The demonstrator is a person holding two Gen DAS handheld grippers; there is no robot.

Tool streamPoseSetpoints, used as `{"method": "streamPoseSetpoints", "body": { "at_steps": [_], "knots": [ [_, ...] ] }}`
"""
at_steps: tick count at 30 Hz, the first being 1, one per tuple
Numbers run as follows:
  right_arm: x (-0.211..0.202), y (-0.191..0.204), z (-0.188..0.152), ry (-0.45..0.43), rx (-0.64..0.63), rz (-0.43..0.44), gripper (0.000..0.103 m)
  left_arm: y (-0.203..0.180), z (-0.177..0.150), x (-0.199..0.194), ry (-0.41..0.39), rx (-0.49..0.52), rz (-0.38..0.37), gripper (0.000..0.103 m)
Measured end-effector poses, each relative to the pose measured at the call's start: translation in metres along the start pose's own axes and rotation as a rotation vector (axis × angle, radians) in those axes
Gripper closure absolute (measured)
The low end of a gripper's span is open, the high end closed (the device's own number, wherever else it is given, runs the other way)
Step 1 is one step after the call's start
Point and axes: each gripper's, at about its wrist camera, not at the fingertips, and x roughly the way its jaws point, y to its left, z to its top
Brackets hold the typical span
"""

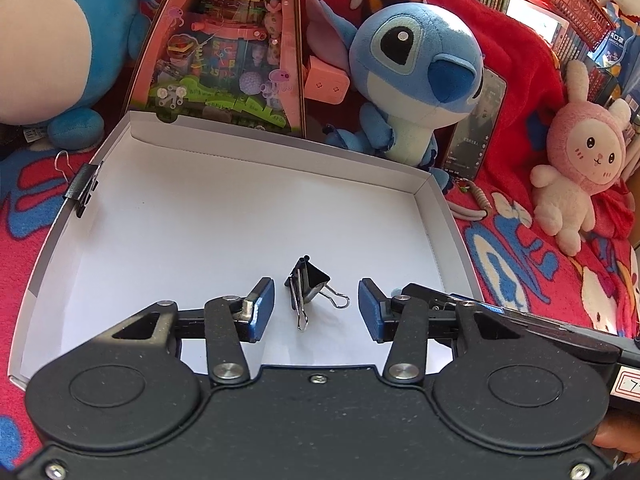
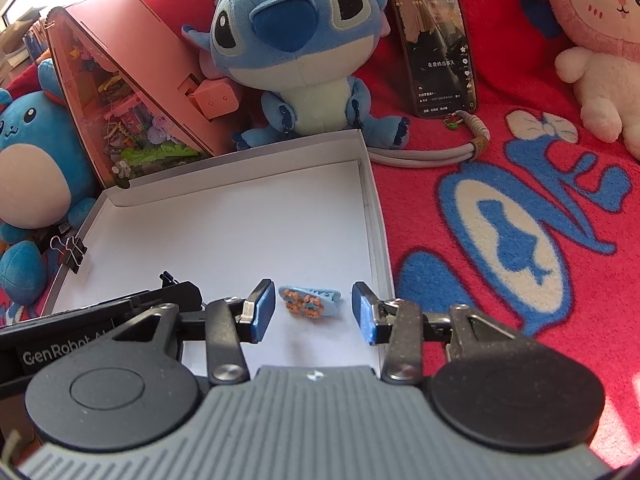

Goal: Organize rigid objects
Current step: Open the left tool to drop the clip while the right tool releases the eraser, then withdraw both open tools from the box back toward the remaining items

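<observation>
A shallow white cardboard tray (image 1: pixel 248 208) lies on a red patterned blanket; it also shows in the right wrist view (image 2: pixel 240 216). A black binder clip (image 1: pixel 310 286) lies on the tray floor between the fingers of my open left gripper (image 1: pixel 316 308), untouched. A second black binder clip (image 1: pixel 82 188) is clamped on the tray's left wall, also seen in the right wrist view (image 2: pixel 72 254). A light blue hair clip with small bear figures (image 2: pixel 308 300) lies on the tray floor between the fingers of my open right gripper (image 2: pixel 314 310), untouched.
A blue Stitch plush (image 1: pixel 412 76) and a pink toy box (image 1: pixel 228 48) stand behind the tray. A phone (image 2: pixel 438 40) with a strap leans at the back right. A pink rabbit plush (image 1: pixel 576 160) sits right, a blue plush (image 1: pixel 52 40) left.
</observation>
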Motion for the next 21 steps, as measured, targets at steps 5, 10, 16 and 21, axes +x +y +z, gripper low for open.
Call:
{"method": "streamPoseSetpoints", "body": {
  "at_steps": [5, 10, 16, 21],
  "knots": [
    [-0.007, 0.000, -0.003, -0.008, -0.008, 0.016, 0.040, 0.003, -0.002, -0.011, -0.025, 0.017, 0.027, 0.037],
    [-0.019, 0.002, -0.008, -0.044, -0.047, 0.011, 0.029, 0.006, -0.008, -0.031, -0.081, 0.048, 0.039, 0.019],
    [-0.035, 0.004, -0.016, -0.083, -0.083, 0.026, 0.022, 0.003, -0.019, -0.056, -0.133, 0.095, 0.041, 0.016],
    [-0.048, 0.006, -0.024, -0.118, -0.106, 0.037, 0.017, 0.002, -0.029, -0.073, -0.187, 0.143, 0.057, 0.011]
  ]
}}
